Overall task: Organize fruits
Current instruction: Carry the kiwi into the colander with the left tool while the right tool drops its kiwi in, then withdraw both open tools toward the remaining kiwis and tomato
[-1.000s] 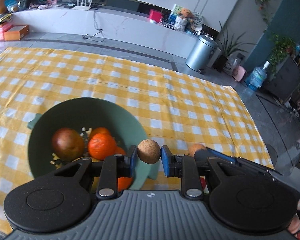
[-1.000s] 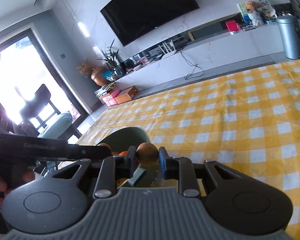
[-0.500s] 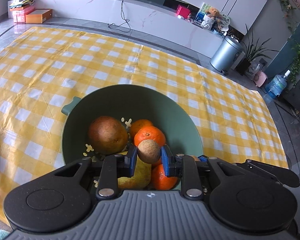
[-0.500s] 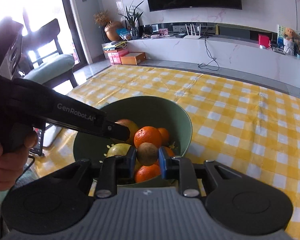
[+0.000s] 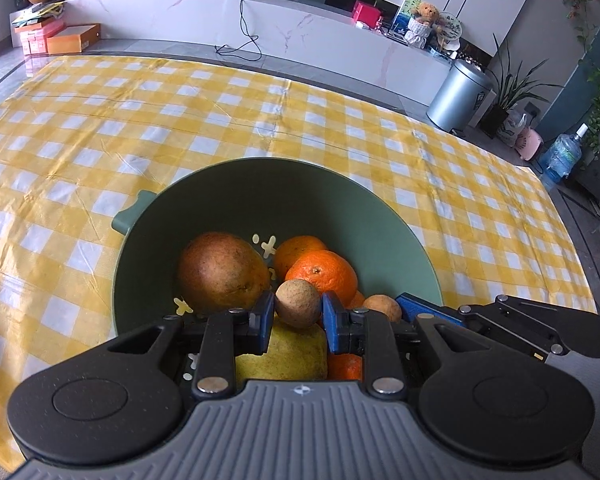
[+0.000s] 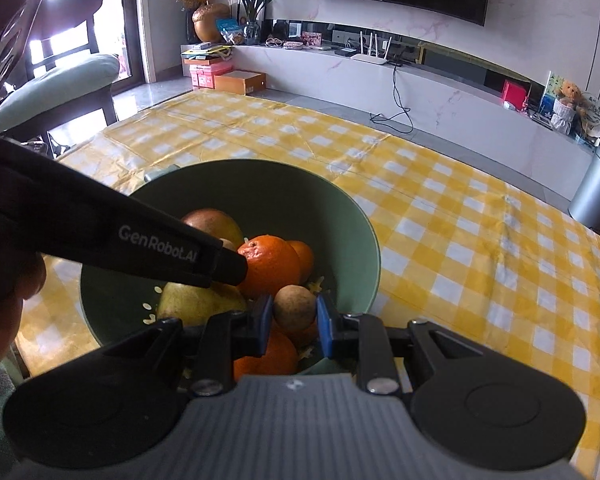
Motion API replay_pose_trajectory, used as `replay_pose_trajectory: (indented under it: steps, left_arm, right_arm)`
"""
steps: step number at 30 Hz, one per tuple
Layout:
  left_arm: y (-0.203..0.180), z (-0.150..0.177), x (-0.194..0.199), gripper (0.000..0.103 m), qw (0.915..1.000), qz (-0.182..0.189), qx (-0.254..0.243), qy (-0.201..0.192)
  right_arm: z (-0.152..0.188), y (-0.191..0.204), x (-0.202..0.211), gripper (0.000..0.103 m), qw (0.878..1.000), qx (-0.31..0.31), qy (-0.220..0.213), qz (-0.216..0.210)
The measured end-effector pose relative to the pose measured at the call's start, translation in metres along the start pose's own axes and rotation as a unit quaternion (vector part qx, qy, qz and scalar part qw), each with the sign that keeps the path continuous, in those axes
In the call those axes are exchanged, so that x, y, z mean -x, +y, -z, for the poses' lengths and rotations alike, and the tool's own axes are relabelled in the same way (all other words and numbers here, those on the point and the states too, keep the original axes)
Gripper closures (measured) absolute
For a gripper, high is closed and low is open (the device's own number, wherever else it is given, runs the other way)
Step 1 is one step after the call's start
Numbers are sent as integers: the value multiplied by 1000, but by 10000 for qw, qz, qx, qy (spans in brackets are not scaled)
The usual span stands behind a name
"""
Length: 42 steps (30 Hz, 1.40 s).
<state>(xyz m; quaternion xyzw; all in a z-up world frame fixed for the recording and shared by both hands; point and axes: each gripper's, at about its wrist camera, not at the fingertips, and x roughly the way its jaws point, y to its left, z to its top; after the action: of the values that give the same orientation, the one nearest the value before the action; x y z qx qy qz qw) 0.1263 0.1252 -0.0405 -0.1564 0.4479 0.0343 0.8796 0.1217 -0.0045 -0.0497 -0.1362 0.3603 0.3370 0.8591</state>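
Observation:
A green bowl (image 5: pixel 228 192) on the yellow checked tablecloth holds a brown-red mango (image 5: pixel 222 272), oranges (image 5: pixel 324 274) and a yellow pear (image 5: pixel 288 354). My left gripper (image 5: pixel 298 312) is shut on a small brown round fruit (image 5: pixel 298 308) just above the fruit in the bowl. My right gripper (image 6: pixel 292 318) is shut on a second small brown fruit (image 6: pixel 294 312), also over the bowl (image 6: pixel 352 220). The right gripper's fingers and its fruit (image 5: pixel 382 308) show at the right of the left wrist view. The left gripper's finger (image 6: pixel 152 244) crosses the right wrist view.
The yellow checked tablecloth (image 5: pixel 340 120) spreads beyond the bowl. A steel bin (image 5: pixel 458 96) and plants stand on the floor past the table's far right. A chair with a green cushion (image 6: pixel 52 88) is at the left.
Both grippers moved in over the bowl with their small brown fruits and came lower. The bowl's fruit now sits right under both sets of fingers.

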Motion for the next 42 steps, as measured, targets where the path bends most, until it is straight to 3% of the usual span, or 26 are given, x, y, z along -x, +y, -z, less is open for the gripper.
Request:
replay_pose_trajectory:
  steps: [13,16,21,25,32,42]
  left_arm:
    - [5,-1,-3,72,10000,14,47,-6]
    - [3,-1,-2,60,10000,-29,-15,-12]
    - [-4,1,3,55,9998,-53,-181,-60]
    - [-8,2,9,52,9996,-69,-229,-128]
    - [-20,3,25,51,9986,-98,-426,-306]
    - [-47,10,47,51,9962,254,-697,-460]
  right_arm:
    - [2,6,-3,82,9999,140,3,46]
    - [2,5,0,82,9999,129,-27,59]
    - [2,4,6,70,9999,89,-131,41]
    - [3,4,13,68,9996,129,-218,96]
    - [4,-1,36,54,9986,46,-489,195]
    - [14,-24,74,51,9962,-197,-744,406]
